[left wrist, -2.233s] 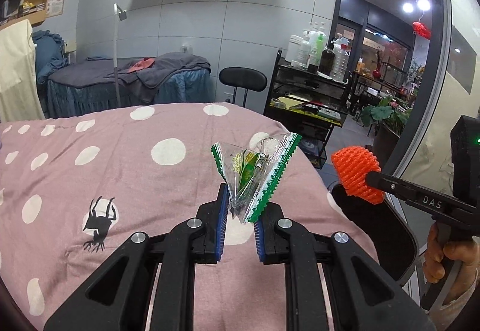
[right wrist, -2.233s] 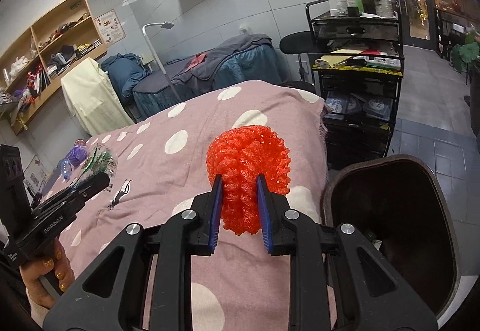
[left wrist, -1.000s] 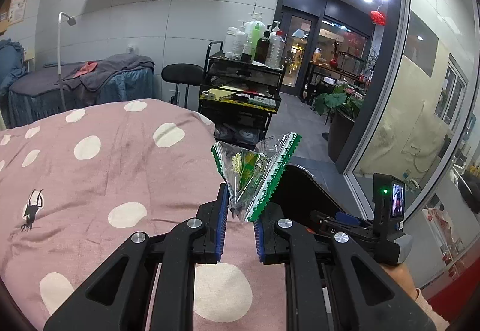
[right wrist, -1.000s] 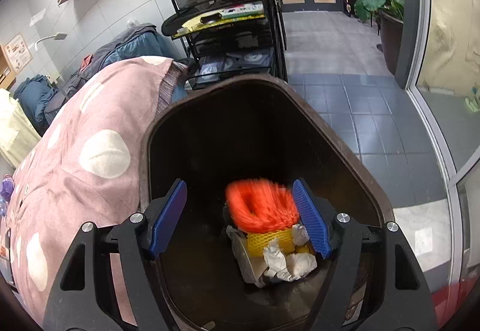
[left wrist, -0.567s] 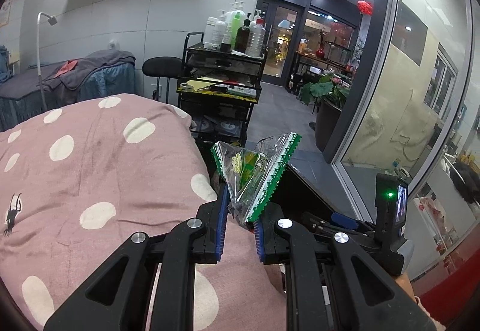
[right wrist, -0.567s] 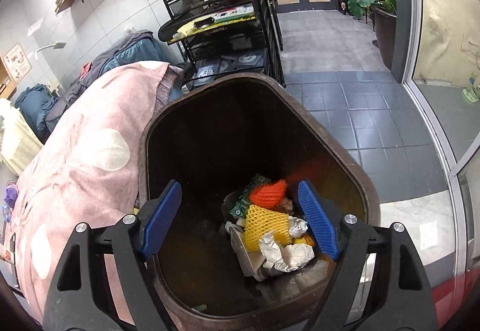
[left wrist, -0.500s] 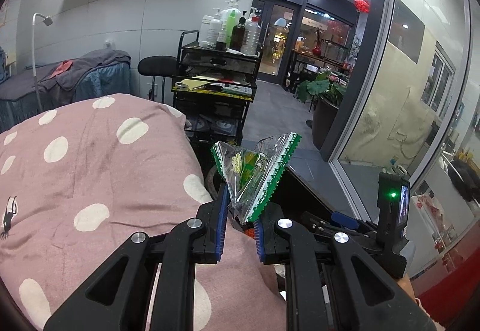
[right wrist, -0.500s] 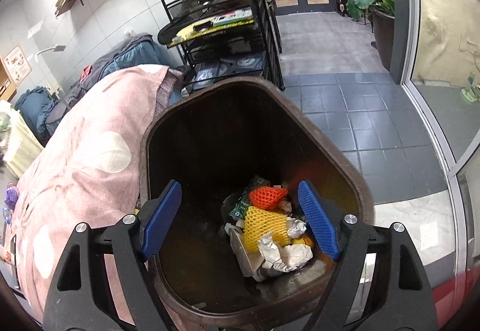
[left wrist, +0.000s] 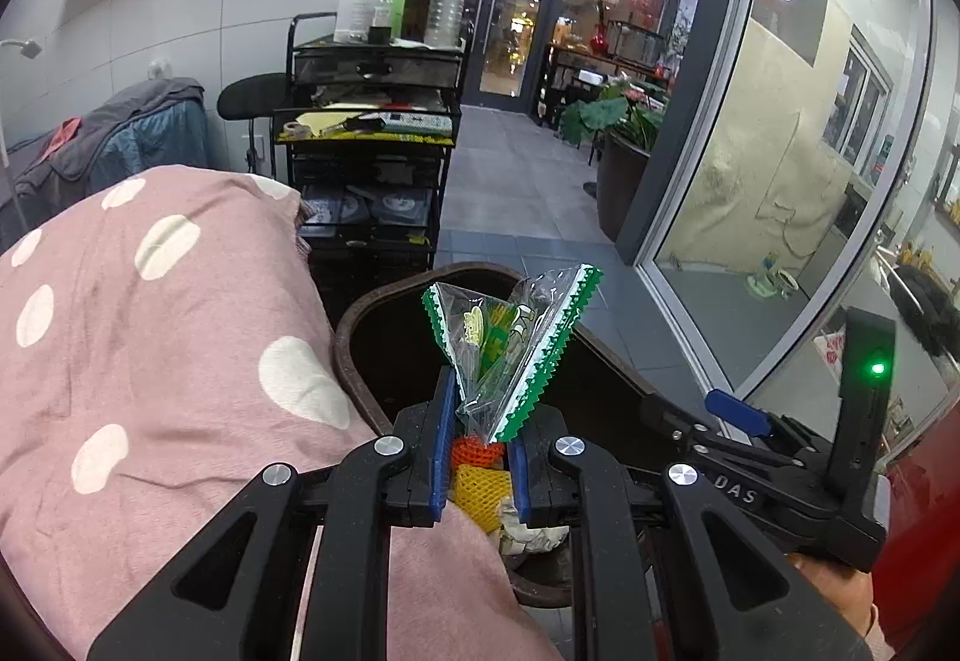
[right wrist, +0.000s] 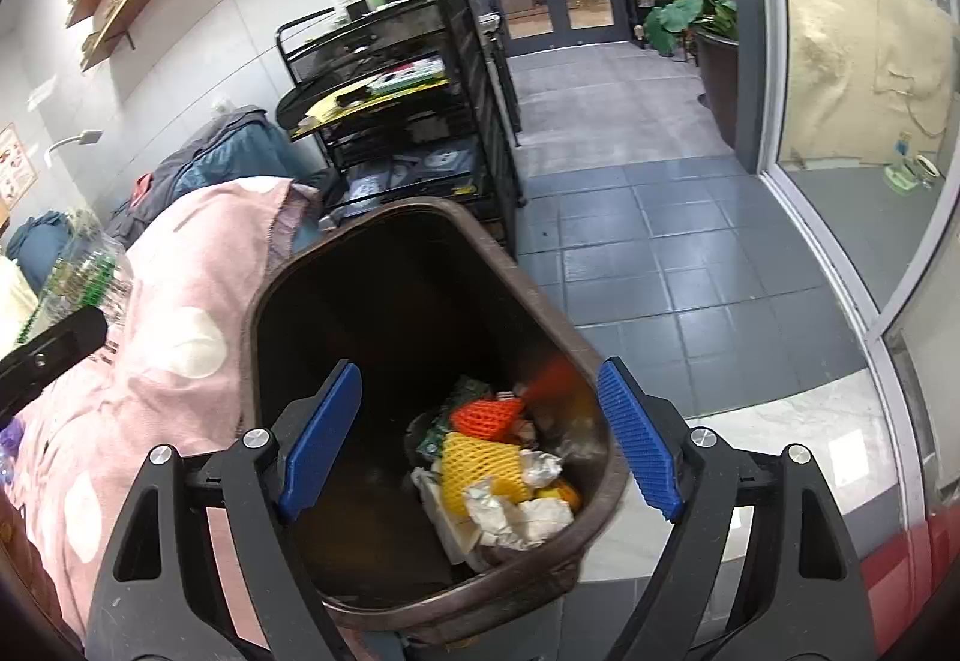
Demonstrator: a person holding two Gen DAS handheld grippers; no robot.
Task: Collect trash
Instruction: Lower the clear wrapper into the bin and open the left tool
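My left gripper point(left wrist: 479, 430) is shut on a clear plastic wrapper with green zigzag edges point(left wrist: 510, 340), held over the near rim of a dark brown trash bin point(left wrist: 354, 313). My right gripper point(right wrist: 477, 430) hangs open over the same trash bin point(right wrist: 264, 313), nothing between its blue pads point(right wrist: 636, 430). In the bin lie an orange foam net point(right wrist: 483, 412), a yellow foam net point(right wrist: 480, 463) and crumpled white paper point(right wrist: 516, 505). The right gripper point(left wrist: 729, 412) also shows at the right of the left wrist view. The wrapper point(right wrist: 84, 271) appears at the left edge of the right wrist view.
A pink bed cover with white dots point(left wrist: 150, 337) lies left of the bin. A black trolley point(left wrist: 372, 145) with bottles stands behind it. Grey tiled floor point(right wrist: 660, 241) leads to glass doors, with a potted plant point(left wrist: 624, 133) and a glass wall on the right.
The left gripper carried the wrapper rightward from over the bed to the bin's edge. The right gripper's jaws widened and let go of the orange net, which now rests in the bin.
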